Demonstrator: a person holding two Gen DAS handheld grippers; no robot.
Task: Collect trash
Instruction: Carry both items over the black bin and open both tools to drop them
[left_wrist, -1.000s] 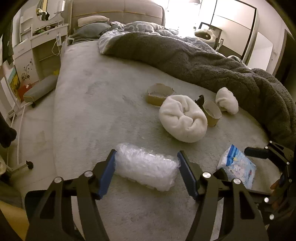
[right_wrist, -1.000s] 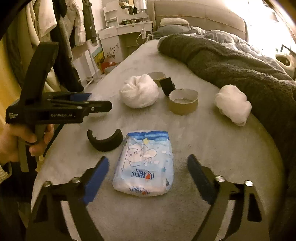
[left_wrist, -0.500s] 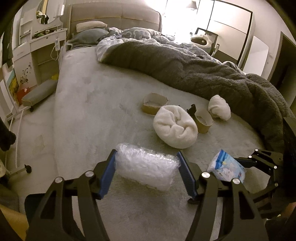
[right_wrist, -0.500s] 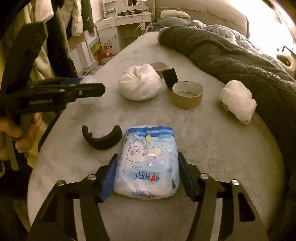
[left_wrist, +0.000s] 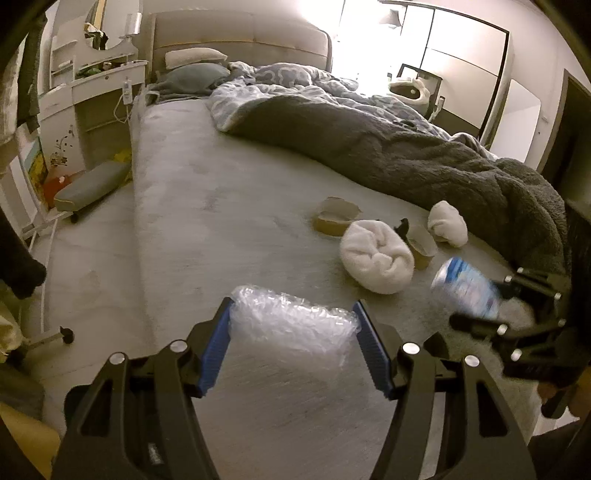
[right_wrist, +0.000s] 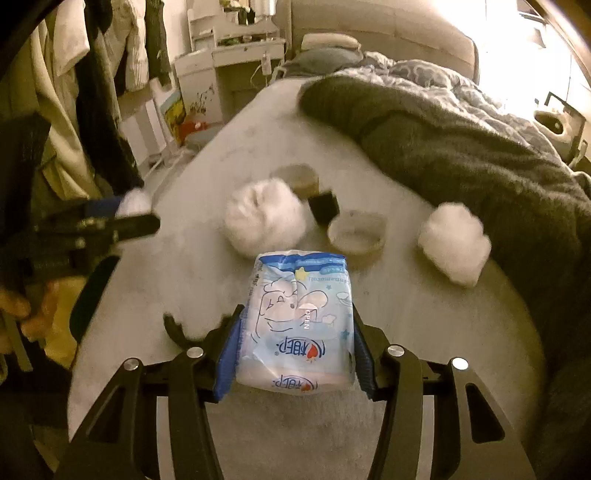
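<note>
My left gripper (left_wrist: 293, 332) is shut on a clear wad of bubble wrap (left_wrist: 291, 321) and holds it above the grey bed (left_wrist: 221, 206). The jaws of my right gripper (right_wrist: 295, 343) are closing on a blue and white tissue packet (right_wrist: 299, 317). Both blue pads press its sides and it hangs clear of the bed. The left wrist view has that packet (left_wrist: 465, 291) at the right, blurred, in the right gripper (left_wrist: 480, 302). At the left of the right wrist view, a hand holds the left gripper (right_wrist: 129, 221).
On the bed lie two white cloth wads (right_wrist: 264, 221) (right_wrist: 456, 243), two cardboard rings (right_wrist: 356, 232) (left_wrist: 334, 218), a small black piece (right_wrist: 325, 208) and a black curved piece (right_wrist: 177, 328). A dark blanket (left_wrist: 424, 162) covers the right side. A white dresser (left_wrist: 85, 110) stands left.
The right gripper's jaws closed onto the tissue packet and lifted it off the bed. The left gripper rose a little with the bubble wrap still in it.
</note>
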